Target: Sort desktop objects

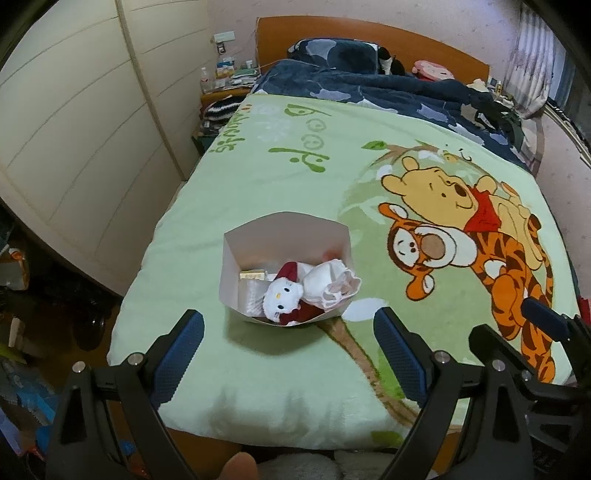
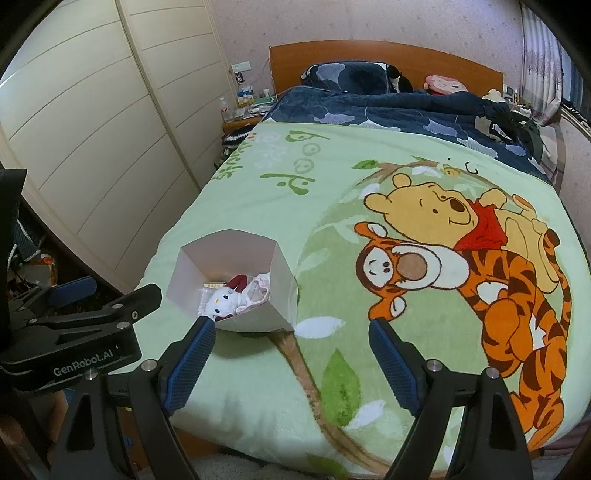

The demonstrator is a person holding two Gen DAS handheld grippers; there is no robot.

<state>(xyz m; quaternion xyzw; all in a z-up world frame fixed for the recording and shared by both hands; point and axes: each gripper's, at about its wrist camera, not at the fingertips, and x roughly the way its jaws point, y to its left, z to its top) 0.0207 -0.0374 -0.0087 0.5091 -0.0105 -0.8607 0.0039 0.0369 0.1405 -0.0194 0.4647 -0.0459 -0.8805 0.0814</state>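
Hovering over the foot of the bed, both grippers point down at the green cartoon blanket [image 1: 280, 192]. Left gripper [image 1: 290, 338]: fingers spread wide, nothing between the pads, blue pad faces [image 1: 397, 354] clear of everything. White paper box [image 1: 286, 236] sits on the blanket at 12 o'clock from the left fingertips, just beyond them, not touching; its near corner lies between the two finger lines. Inside the box: white cat plush with red bow [image 1: 282, 295] at the near side, pale pink-white cloth bundle [image 1: 332, 282] at its 3 o'clock and touching it, a small yellowish labelled item [image 1: 253, 275] at its 10 o'clock. Right gripper [image 2: 291, 326]: fingers also spread, empty, over bare blanket. In the right wrist view the box [image 2: 280, 280] is at 11 o'clock from the fingertip midpoint, with the left-side finger tip [image 2: 205, 328] overlapping the box's near edge in the picture; contact can't be told. The plush [image 2: 221, 304] shows just above that tip. Part of the left gripper's black body [image 2: 85, 328] is visible at 9 o'clock in the right view, and the right gripper's finger [image 1: 543, 319] shows at 3 o'clock in the left view. Navy quilt [image 1: 369, 85] bunched at the head end, wooden headboard [image 1: 369, 35] behind, white wardrobe [image 1: 74, 147] at 9 o'clock.
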